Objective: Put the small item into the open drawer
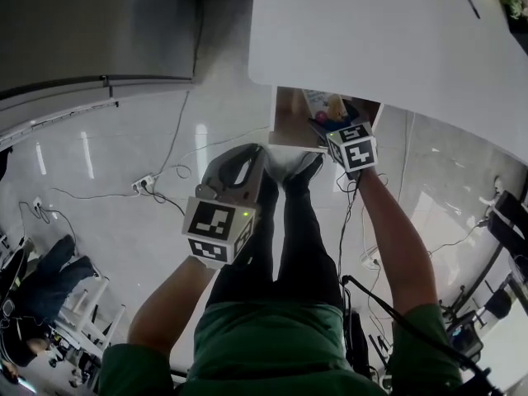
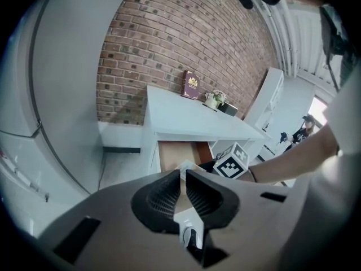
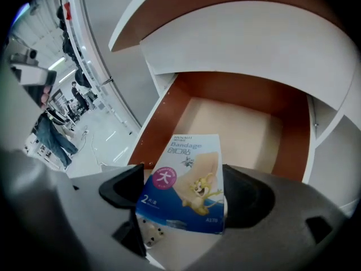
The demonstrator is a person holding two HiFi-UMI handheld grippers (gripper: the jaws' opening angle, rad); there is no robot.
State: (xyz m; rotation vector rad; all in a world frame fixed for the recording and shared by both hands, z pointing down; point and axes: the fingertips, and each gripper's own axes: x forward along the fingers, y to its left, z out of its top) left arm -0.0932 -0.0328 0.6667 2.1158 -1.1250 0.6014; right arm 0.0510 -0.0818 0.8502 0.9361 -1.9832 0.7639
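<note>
Head view: white tabletop (image 1: 388, 40) fills the upper right. The open drawer (image 1: 289, 118) sticks out from under its near edge, above a glossy floor (image 1: 107, 180) with cables. The right gripper view looks into the drawer (image 3: 155, 129): brown walls, pale bottom, nothing lying on the part in view.

Right gripper (image 3: 181, 192) is at the drawer's front edge, marker cube up in the head view. Its fingers (image 3: 128, 188) stand moderately wide apart and press on both sides of the bandage box (image 3: 183, 182). The box is blue and white with a cartoon print, standing up and leaning a little, its top sticking out past the fingertips over the drawer's open front part. It is held, not resting on the drawer bottom. In the head view the box (image 1: 326, 106) shows as a colourful patch inside the drawer outline, just beyond the cube.

Left gripper (image 2: 183, 176) is well back from the drawer, over the floor. Its fingers (image 2: 163, 193) are almost closed with only a thin slit between them, holding nothing.

At the tabletop's far edge against the brick wall are a dark red book (image 2: 190, 84) and a small plant (image 2: 213, 98).
</note>
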